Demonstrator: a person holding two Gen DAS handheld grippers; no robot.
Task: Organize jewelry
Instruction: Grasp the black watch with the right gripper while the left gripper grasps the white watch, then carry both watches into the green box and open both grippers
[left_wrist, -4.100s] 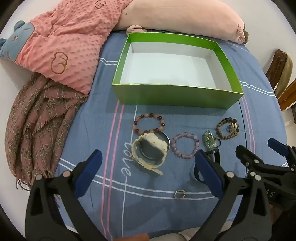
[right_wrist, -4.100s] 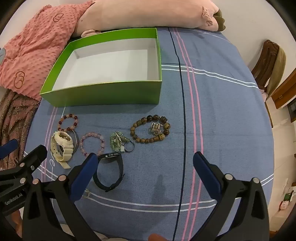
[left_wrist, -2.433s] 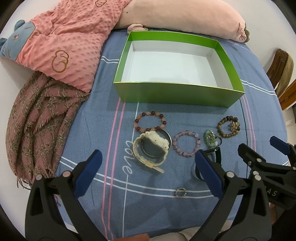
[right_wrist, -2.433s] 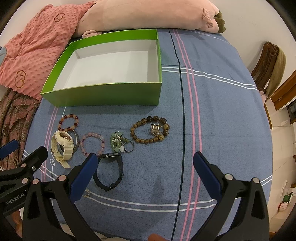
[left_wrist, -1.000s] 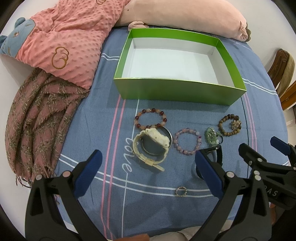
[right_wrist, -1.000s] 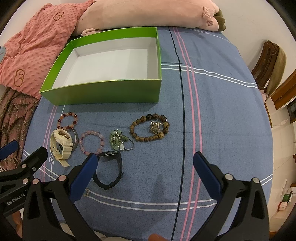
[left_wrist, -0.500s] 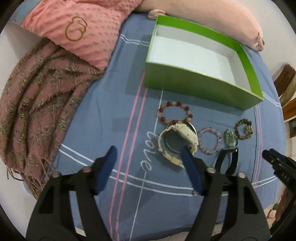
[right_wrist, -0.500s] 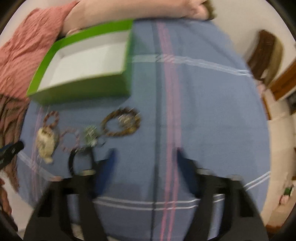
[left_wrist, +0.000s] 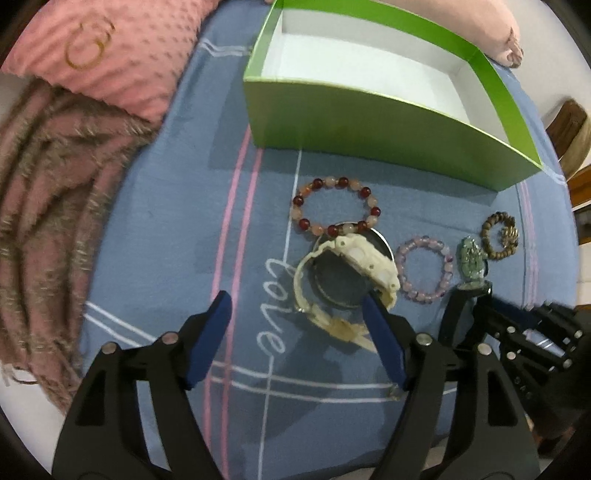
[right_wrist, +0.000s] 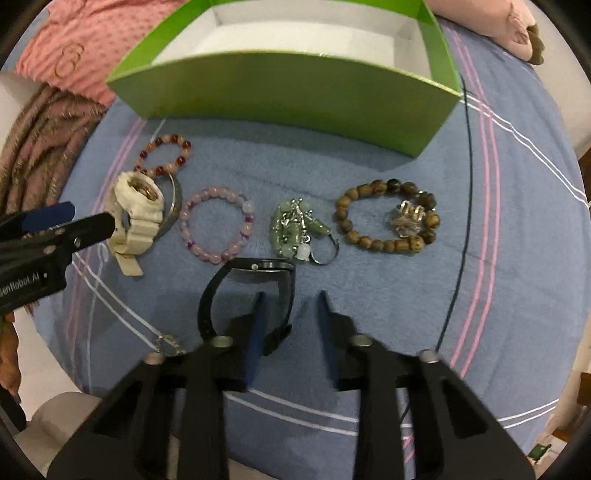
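Note:
An empty green box (left_wrist: 369, 110) (right_wrist: 288, 96) stands at the far side of the blue cloth. In front of it lie a red-bead bracelet (left_wrist: 335, 206) (right_wrist: 162, 155), a cream watch (left_wrist: 354, 273) (right_wrist: 135, 218), a pink-bead bracelet (left_wrist: 424, 269) (right_wrist: 218, 225), a green charm cluster (left_wrist: 471, 258) (right_wrist: 295, 229), a brown-bead bracelet (left_wrist: 500, 236) (right_wrist: 386, 221) and a black watch (right_wrist: 247, 295). My left gripper (left_wrist: 295, 325) is open, its right finger beside the cream watch. My right gripper (right_wrist: 290, 321) is open with the black watch's strap between its fingers.
A pink pillow (left_wrist: 110, 48) and a brown fringed scarf (left_wrist: 48, 206) lie at the left. A pink plush (left_wrist: 495, 22) lies behind the box. A small ring (right_wrist: 170, 343) sits near the cloth's front edge. A wooden chair (left_wrist: 569, 129) stands right.
Both grippers have dropped low and forward toward the jewelry. The right gripper's jaws have narrowed around the black watch strap; the left has come up to the cream watch.

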